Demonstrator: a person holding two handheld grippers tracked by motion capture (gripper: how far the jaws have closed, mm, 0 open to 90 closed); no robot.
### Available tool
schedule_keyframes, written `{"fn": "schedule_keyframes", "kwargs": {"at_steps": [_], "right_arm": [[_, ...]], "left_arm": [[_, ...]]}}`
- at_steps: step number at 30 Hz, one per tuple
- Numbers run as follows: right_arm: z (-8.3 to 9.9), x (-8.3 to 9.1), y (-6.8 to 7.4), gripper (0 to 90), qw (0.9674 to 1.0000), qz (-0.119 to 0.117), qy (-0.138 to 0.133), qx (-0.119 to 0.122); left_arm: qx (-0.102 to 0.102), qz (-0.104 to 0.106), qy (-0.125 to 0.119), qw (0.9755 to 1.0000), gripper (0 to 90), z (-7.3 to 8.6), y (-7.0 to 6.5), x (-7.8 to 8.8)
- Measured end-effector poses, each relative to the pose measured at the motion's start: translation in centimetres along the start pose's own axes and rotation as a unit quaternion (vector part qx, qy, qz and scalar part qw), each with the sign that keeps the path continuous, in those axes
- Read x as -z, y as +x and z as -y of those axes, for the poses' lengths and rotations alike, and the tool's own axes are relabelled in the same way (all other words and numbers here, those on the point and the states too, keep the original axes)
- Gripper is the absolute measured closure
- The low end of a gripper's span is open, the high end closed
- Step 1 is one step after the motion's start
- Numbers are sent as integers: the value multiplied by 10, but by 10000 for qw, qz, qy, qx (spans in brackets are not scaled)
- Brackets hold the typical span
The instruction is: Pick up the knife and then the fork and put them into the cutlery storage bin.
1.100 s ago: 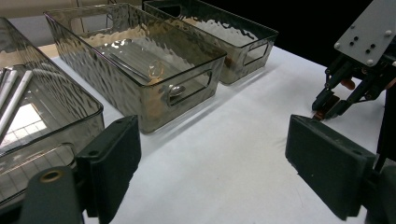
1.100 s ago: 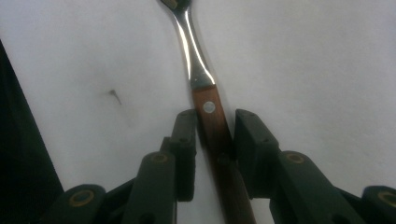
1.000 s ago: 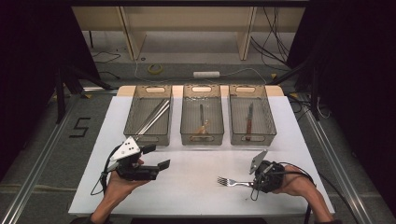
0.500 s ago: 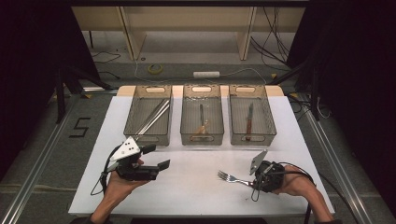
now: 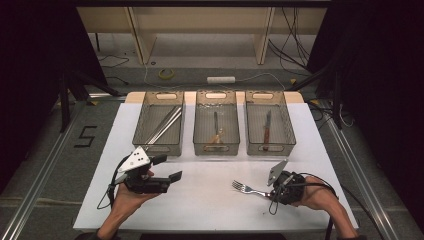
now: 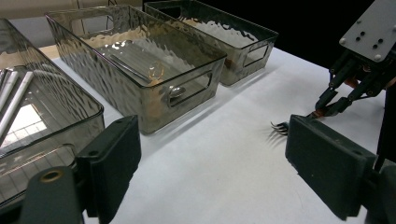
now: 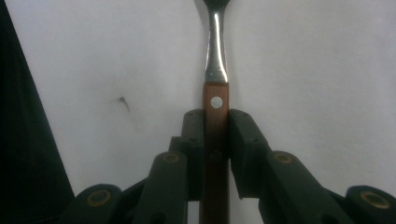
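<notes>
Right hand-held gripper (image 5: 274, 192) is clamped on the wooden handle of a fork (image 5: 248, 189), its pads (image 7: 194, 140) pressed to both sides of the handle just behind the rivet; its jaws have just been closing onto it. In the high view the fork lies at the near right of the white worktop (image 5: 210, 200), long axis running left and slightly away from the person, tines pointing toward the middle of the worktop and the handle end inside the gripper. Against the earlier frames the fork keeps the same place and heading, and both hands sit where they were.

Left hand-held gripper (image 5: 167, 170) hangs at the near left with its jaws wide apart and nothing between them, aimed toward the fork. Three clear bins (image 5: 216, 147) stand in a row at the far side, each with cutlery inside.

In the right gripper view the fork's tines are cut off by the top edge, and the handle's rear end is hidden under the gripper. In the left gripper view just the tine tips (image 6: 279, 128) peek out beside its right jaw. What lies in the middle bin is hard to make out.
</notes>
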State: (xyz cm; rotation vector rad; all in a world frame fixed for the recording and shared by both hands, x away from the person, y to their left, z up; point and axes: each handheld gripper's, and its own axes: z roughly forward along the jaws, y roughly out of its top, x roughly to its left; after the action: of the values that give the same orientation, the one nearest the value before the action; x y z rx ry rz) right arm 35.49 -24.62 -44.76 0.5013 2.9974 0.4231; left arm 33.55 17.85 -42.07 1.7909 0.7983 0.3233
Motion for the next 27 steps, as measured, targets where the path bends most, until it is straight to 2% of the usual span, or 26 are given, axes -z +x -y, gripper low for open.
{"fn": "schedule_keyframes", "kwargs": {"at_steps": [1,3,5,7,11,15,22,23,27], "right_arm": [[0,1,0,774,10000,-9,2,-63],[0,2,-2,774,10000,35,-58,-7],[0,4,-2,774,9998,-3,-120,-186],[0,5,-4,774,9996,41,-213,-186],[0,9,-6,774,9984,11,-384,-417],[-1,14,-9,774,9959,56,-606,-670],[-4,21,-15,774,9924,84,-931,-794],[-5,23,-16,773,9917,67,-945,-873],[-8,28,-20,774,9899,119,-1115,-872]], "left_arm": [[-5,-5,7,10000,178,0,0,0],[-1,1,-2,10000,178,0,0,0],[2,-1,-3,10000,178,0,0,0],[5,-1,3,10000,178,0,0,0],[15,0,-12,10000,178,0,0,0],[12,2,-12,10000,178,-1,0,-1],[9,-5,-8,10000,178,-1,0,-1],[8,-7,-10,10000,178,-1,0,-1],[18,-3,-8,10000,178,-1,0,-1]]}}
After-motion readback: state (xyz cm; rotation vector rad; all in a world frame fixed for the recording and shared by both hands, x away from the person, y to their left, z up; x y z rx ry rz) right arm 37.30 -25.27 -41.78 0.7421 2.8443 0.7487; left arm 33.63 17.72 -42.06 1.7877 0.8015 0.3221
